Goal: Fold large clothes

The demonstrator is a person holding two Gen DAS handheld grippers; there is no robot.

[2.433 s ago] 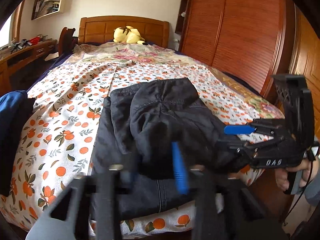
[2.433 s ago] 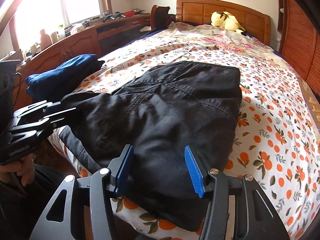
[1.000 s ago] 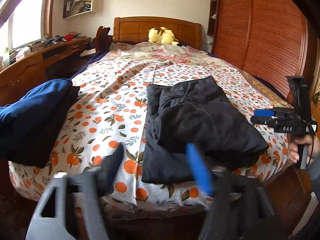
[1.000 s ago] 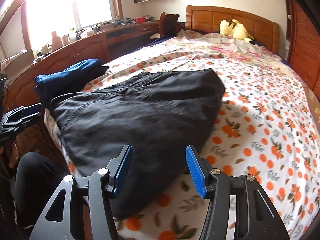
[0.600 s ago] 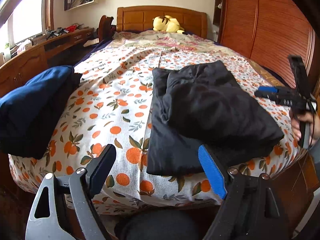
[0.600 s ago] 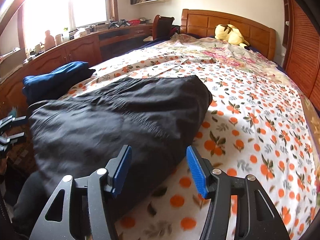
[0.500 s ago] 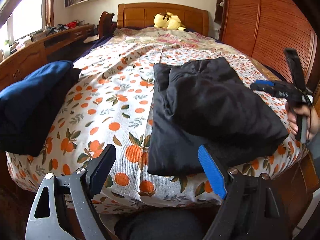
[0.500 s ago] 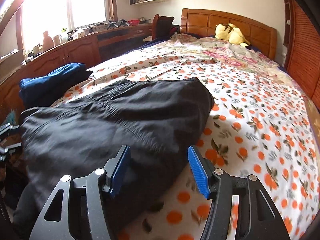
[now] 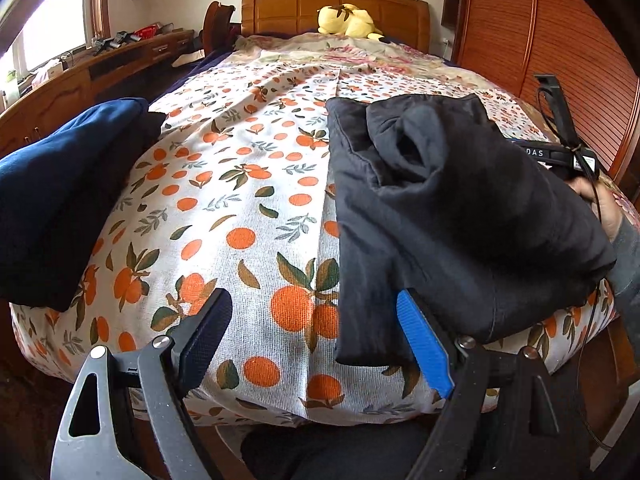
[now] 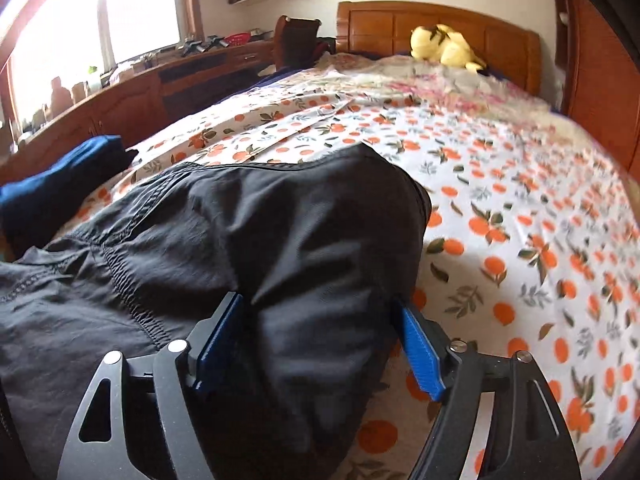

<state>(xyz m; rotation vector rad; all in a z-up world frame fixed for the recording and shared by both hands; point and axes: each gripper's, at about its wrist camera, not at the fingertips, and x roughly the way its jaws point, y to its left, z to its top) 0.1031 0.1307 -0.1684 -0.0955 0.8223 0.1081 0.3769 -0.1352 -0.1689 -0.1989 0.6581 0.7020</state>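
Black trousers (image 10: 248, 248) between right gripper (image 10: 320, 344) fingers

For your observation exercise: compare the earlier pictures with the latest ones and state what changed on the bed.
The right gripper moved in over the black trousers, its jaws just opening, cloth bunched between them. The left gripper sank toward the trousers' near edge, staying open. The navy garment and yellow plush toy stayed put.

A big wooden bed (image 9: 336, 4) with an orange-print sheet (image 9: 248, 208) holds folded black trousers (image 9: 440, 208), a folded dark blue cloth (image 9: 60, 184) and a yellow plush toy (image 9: 348, 20).
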